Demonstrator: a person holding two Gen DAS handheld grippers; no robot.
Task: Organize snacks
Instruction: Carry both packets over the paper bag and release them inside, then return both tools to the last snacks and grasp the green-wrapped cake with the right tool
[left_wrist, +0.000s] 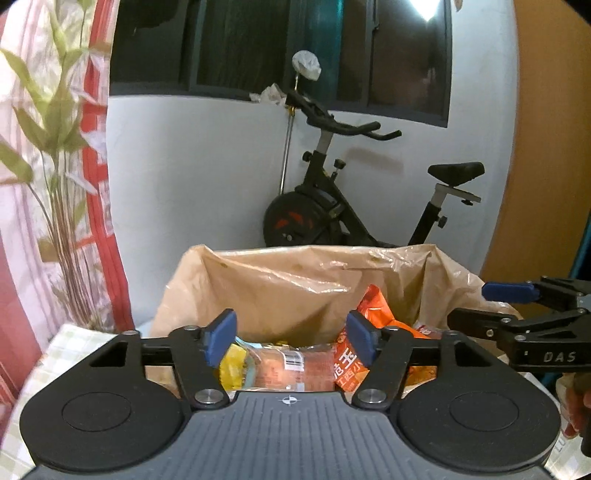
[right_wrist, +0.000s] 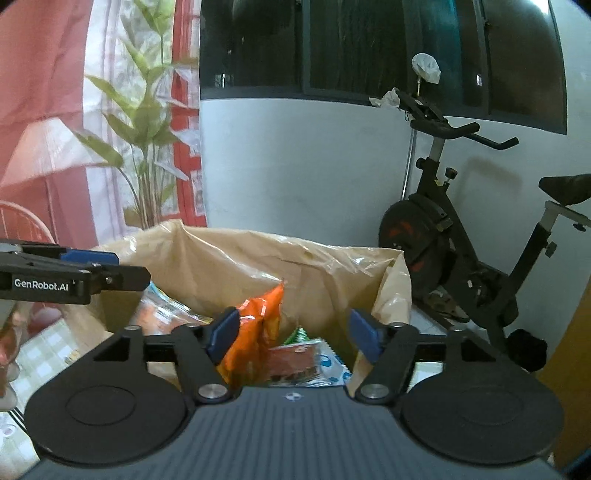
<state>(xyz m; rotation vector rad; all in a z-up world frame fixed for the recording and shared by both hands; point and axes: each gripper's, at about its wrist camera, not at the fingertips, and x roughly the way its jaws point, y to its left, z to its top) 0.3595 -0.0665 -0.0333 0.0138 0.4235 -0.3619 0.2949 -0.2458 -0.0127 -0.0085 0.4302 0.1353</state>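
"DAS" marks the right hand-held gripper; "GenRobot.AI" the left hand-held gripper.

Bag mouth open above; snack packets crowd its bottom.

Glossy crinkled plastic bag, shiny foil snack pkts, matt black plastic gripper.

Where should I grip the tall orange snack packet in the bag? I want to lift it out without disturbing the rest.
Grip the orange snack packet by its crimped top edge, coming from above. It stands upright above the other snacks inside the tan plastic bag, so that thin, flat edge is the freest part for open jaws.
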